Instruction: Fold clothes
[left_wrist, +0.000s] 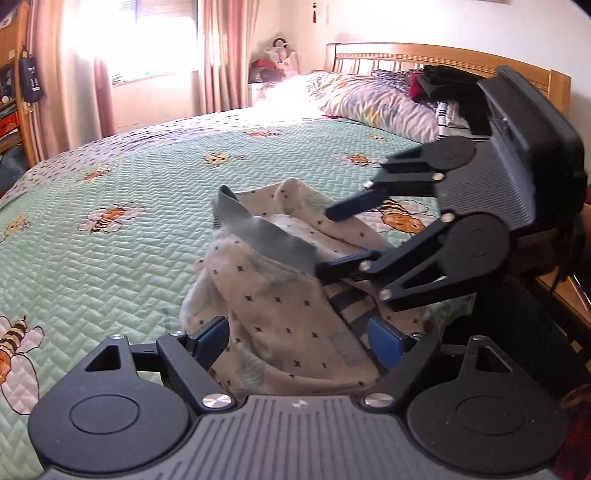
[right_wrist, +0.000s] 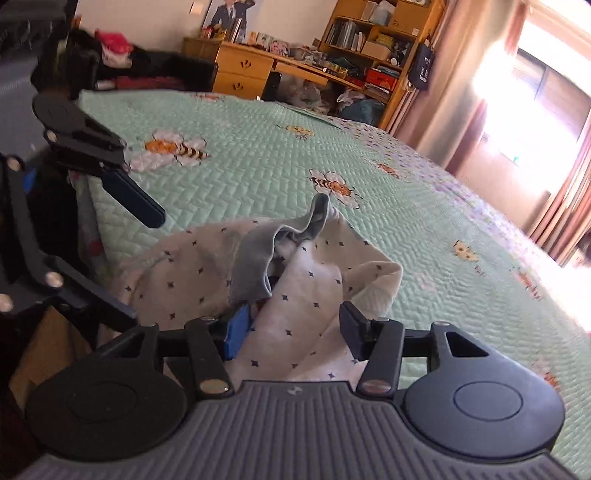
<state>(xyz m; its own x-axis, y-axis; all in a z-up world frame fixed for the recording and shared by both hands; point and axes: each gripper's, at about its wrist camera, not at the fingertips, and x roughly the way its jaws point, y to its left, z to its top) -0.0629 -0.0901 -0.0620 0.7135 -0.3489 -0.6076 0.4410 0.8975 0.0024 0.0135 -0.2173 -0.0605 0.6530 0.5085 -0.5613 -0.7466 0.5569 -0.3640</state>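
Between the spread fingers of the left gripper, released, lies the crumpled white garment; bare bedspread stretches left. In the right view, the right gripper straddles cloth ungripped; open quilt ahead and right.

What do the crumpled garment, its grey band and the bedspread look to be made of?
Garment: soft cream knit, likely cotton, matte with small dark star prints and limp folds. Grey band: thicker stretch ribbing, probably elastic, holding a wavy edge. Bedspread: quilted green fabric, stitched in zigzag rows, with bee patches.
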